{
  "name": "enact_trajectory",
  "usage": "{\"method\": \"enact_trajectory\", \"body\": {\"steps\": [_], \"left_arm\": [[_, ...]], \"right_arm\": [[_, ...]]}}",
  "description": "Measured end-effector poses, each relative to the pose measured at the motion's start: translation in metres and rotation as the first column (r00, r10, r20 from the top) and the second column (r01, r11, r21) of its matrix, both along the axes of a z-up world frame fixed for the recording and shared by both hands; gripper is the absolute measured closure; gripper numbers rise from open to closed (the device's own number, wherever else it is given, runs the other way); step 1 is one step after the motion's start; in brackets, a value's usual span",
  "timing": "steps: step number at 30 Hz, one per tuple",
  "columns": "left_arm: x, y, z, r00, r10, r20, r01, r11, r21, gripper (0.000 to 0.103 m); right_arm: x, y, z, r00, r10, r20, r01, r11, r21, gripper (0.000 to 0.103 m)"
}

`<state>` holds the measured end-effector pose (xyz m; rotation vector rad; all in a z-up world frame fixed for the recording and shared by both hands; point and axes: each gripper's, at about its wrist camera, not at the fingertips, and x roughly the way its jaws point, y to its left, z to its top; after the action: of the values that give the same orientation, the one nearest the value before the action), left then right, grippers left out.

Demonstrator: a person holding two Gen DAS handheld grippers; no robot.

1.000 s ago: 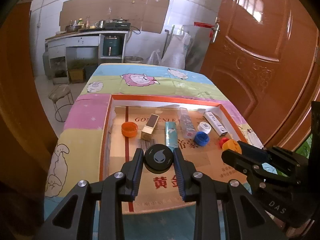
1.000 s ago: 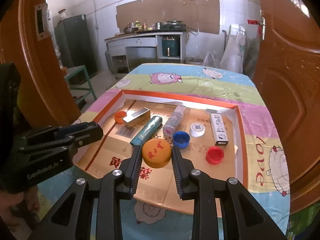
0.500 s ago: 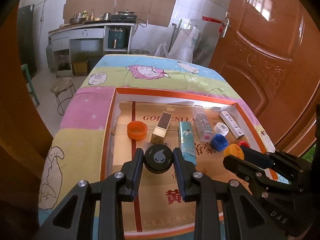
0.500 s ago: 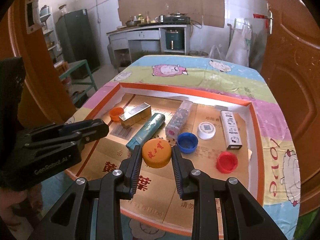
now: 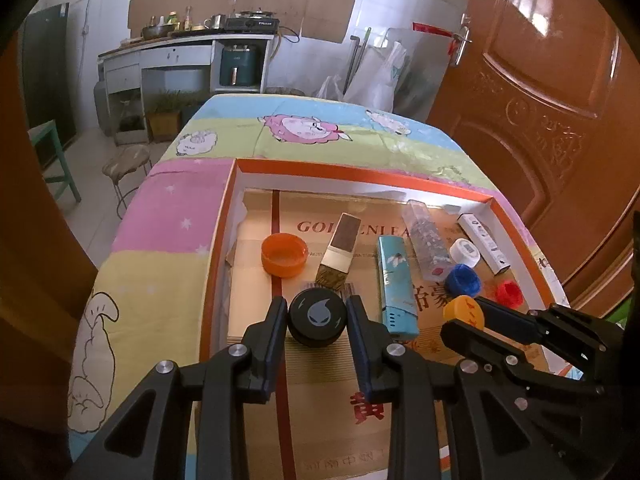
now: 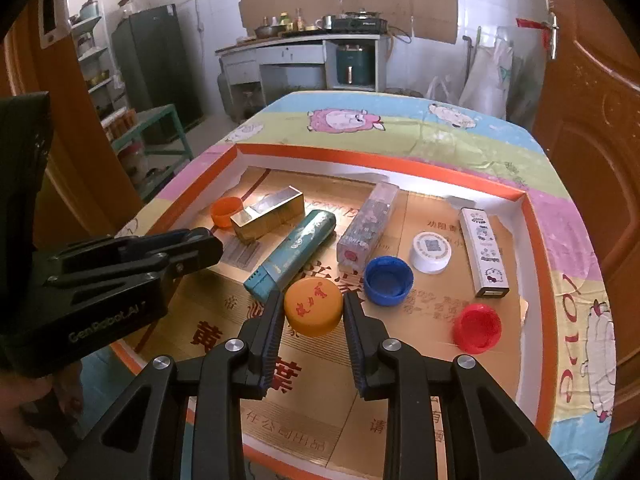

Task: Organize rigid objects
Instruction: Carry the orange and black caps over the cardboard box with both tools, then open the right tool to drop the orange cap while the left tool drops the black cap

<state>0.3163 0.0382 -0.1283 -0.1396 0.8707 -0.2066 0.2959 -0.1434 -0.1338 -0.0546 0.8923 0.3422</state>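
Placement stage of an organizing task, seen from both wrist cameras. Left gripper (image 5: 317,322) is clamped on a black round lid (image 5: 318,316) bearing a grey drop mark; right gripper (image 6: 314,312) is clamped on a yellow-orange cap (image 6: 314,307) printed with red characters. In each case the ribbed pads press the item's sides, and both items hang above the cardboard-lined floor of a shallow orange-rimmed tray (image 6: 538,248) resting on a patterned cloth (image 5: 172,216). Lying in the tray are an orange cap (image 5: 284,255), a gold box (image 5: 338,254), a teal box (image 5: 396,280), a clear speckled box (image 6: 368,224), a white cap (image 6: 431,247), a blue cap (image 6: 388,275), a red cap (image 6: 478,327) and a white printed box (image 6: 483,256). The caps lie scattered among the boxes, some mouth-up, so the sorting appears only partly done.

The step in hand is judged to be carrying the two held pieces down to chosen spots. The next move calls for lowering each piece until it sits flat on the cardboard, probably beside caps of like kind, then parting the pads and lifting straight away. Care is needed near the teal box, which lies just beside both held pieces, and between the two grippers, which stand near one another over the tray's front half
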Motion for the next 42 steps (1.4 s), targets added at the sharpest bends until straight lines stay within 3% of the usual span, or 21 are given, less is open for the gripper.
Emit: {"method": "enact_trajectory", "body": {"steps": [29, 42], "left_arm": [[0.001, -0.005, -0.009, 1.0, -0.005, 0.017, 0.004, 0.998, 0.065, 0.072], [0.0, -0.003, -0.007, 1.0, -0.008, 0.023, 0.007, 1.0, 0.023, 0.066]], "right_arm": [[0.006, 0.007, -0.014, 1.0, 0.006, -0.027, -0.007, 0.999, -0.043, 0.072], [0.005, 0.006, -0.013, 1.0, 0.006, -0.031, -0.007, 1.0, -0.028, 0.072]]}}
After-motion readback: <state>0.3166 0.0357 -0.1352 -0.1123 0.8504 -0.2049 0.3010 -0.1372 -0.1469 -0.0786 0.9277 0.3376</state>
